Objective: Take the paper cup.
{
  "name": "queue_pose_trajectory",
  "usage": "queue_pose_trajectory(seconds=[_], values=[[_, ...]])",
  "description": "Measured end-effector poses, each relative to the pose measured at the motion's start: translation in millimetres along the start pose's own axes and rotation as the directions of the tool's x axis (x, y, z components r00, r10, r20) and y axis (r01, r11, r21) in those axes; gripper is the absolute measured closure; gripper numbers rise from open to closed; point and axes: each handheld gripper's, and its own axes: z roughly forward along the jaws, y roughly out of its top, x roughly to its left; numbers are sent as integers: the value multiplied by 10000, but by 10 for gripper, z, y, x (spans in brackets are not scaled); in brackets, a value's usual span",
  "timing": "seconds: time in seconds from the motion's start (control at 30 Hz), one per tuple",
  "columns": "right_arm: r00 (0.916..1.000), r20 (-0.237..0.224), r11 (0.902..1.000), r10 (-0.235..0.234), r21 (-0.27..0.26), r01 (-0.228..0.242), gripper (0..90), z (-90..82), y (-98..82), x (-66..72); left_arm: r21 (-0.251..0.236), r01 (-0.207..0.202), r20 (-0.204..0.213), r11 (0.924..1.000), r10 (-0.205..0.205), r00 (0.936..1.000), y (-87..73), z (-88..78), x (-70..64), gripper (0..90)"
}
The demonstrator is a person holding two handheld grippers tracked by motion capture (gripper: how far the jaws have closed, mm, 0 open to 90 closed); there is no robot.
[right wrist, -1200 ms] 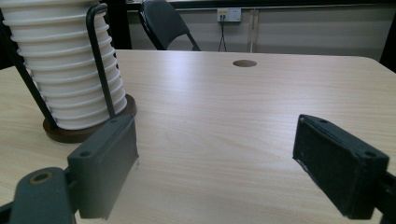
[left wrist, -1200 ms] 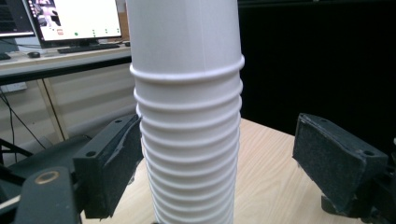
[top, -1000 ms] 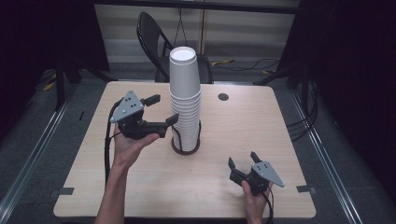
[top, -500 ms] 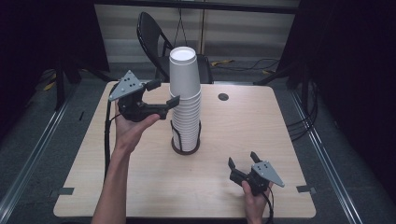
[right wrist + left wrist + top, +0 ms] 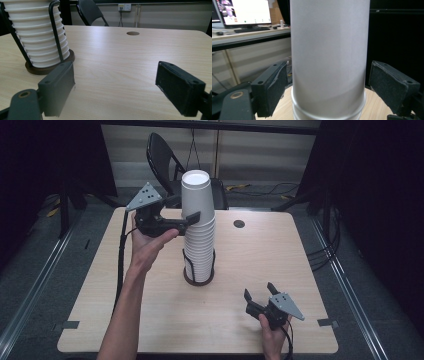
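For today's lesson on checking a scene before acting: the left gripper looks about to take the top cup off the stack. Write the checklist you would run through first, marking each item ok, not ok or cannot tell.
1. Left gripper open, a jaw on each side of the top cup: ok.
2. Pads touching the cup: not ok; a gap shows on both sides in the left gripper view.
3. Jaws above the rim of the next cup down: ok.
4. Stack of cups seated upright in its wire holder: ok.
5. Right gripper open and low over the table, apart from the stack: ok.
6. Top cup loose enough to lift alone: cannot tell.
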Motion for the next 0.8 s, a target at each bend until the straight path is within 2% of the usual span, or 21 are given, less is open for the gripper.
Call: queue_pose_trajectory(seconds=[0.23, 0.4, 0.57, 0.7, 0.8], values=[[10000, -64, 10000, 27, -8, -27, 147, -5, -1, -5, 58, 179, 263, 9998, -180, 9995, -16, 157, 44, 124], [10000, -61, 10000, 34, -13, -34, 147, -4, -1, -5, 354, 48, 94, 9994, -51, 9999, 0, 258, 12, 101], [10000, -96, 10000, 0, -16, 0, 155, -3, -1, -3, 452, -139, 190, 9989, 130, 9997, 28, 337, 9, 104], [9999, -147, 10000, -51, 18, 52, 157, 1, 0, -2, 574, -2, 176, 9983, -8, 9998, 19, 390, 19, 105], [9999, -167, 10000, -26, 58, 27, 158, 1, 1, -2, 740, -65, 130, 9972, 56, 9999, -5, 431, 21, 96]])
